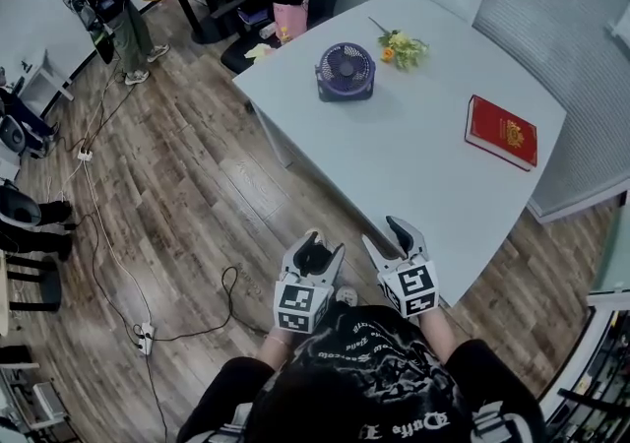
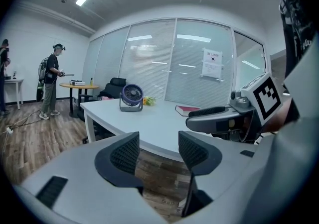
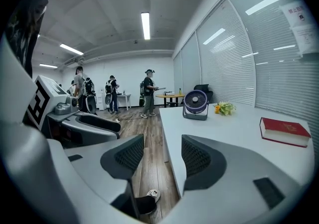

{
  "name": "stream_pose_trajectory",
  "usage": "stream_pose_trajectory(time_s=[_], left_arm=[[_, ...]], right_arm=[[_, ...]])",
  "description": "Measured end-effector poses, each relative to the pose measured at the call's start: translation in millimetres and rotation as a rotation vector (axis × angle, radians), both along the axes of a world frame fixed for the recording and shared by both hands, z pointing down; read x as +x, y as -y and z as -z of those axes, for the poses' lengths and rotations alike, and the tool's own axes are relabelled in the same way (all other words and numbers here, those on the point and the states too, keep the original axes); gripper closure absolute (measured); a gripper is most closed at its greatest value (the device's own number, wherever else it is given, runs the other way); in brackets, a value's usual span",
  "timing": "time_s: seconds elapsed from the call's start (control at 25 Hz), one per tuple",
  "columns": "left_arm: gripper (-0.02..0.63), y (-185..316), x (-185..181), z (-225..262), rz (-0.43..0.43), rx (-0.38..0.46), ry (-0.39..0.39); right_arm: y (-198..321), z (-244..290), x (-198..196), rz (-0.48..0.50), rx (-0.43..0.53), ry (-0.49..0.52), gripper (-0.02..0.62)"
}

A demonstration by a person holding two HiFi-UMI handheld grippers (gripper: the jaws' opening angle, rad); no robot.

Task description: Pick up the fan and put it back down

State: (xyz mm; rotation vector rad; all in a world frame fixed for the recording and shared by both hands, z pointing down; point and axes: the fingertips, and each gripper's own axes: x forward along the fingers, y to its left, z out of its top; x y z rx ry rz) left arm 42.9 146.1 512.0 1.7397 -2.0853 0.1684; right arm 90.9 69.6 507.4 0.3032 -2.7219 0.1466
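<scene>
A pale desk (image 1: 413, 175) on a wood floor (image 1: 187, 205) carries a fan (image 1: 346, 70), flowers (image 1: 402, 48) and a red book (image 1: 502, 132). The left hand-held gripper (image 1: 313, 252) and right hand-held gripper (image 1: 394, 234) hover wide, empty.

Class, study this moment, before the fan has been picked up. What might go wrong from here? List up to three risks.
1. The fan stands at the far side of the table, away from the open left gripper and right gripper: a stretched reach may give a poor grip.
2. The flowers lie close beside it and may get swept aside.
3. A cable loops on the floor by the person: a possible trip.
</scene>
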Motion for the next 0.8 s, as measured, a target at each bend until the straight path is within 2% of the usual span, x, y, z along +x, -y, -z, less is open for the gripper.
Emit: stream_pose_trajectory(time_s=[0.28,0.8], left_arm=[[0.359,41,-36,-1,-0.042,0.004,0.014],[0.359,120,-143,-5,-0.063,-0.025,0.020]], right_arm=[[44,-2,-30,-0.042,-0.006,-0.003,0.362],[126,-5,-115,-0.100,-0.003,-0.044,0.364]])
